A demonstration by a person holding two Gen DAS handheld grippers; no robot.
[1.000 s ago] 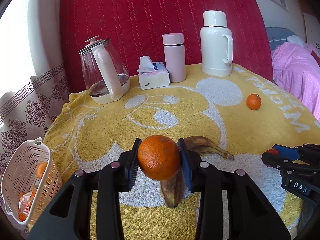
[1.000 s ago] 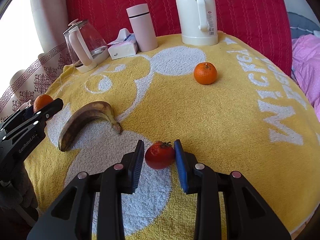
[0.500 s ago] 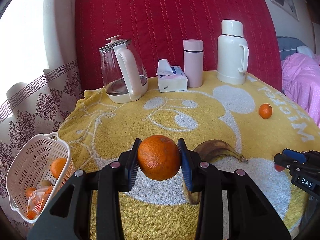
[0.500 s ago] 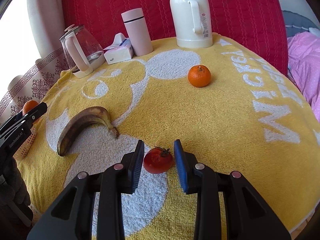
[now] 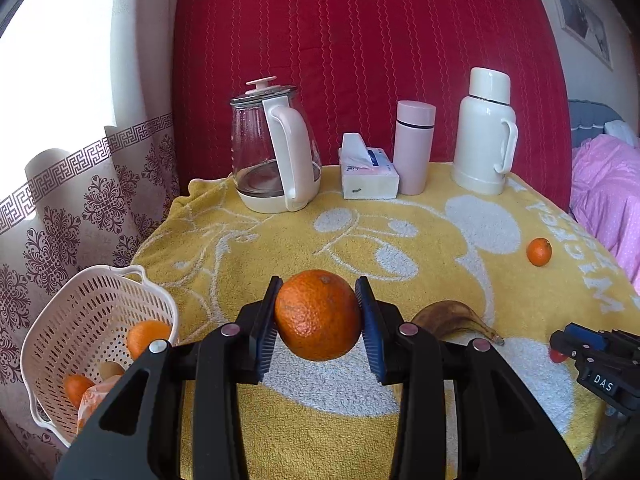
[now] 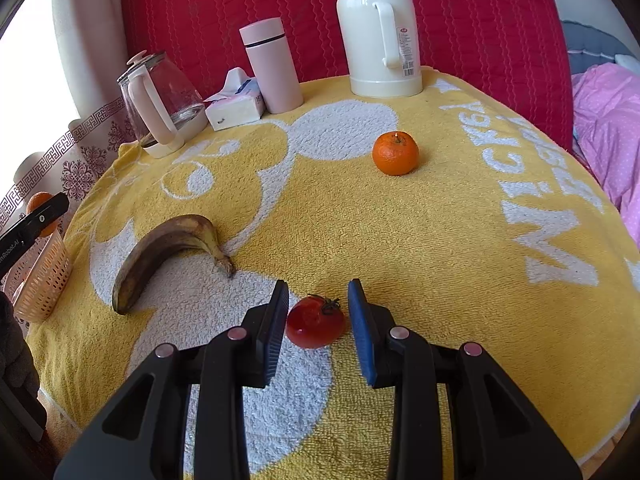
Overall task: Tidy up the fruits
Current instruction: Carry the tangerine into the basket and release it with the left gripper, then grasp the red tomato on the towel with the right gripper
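the left gripper is clamped on an orange above the tabletop, right of the basket. it should clear the rim before releasing. the right gripper sits apart around the tomato.

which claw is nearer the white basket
Left. The left claw, shut on an orange, is just right of the basket at the table's edge. The right claw sits farther right, past the banana, open around a tomato.
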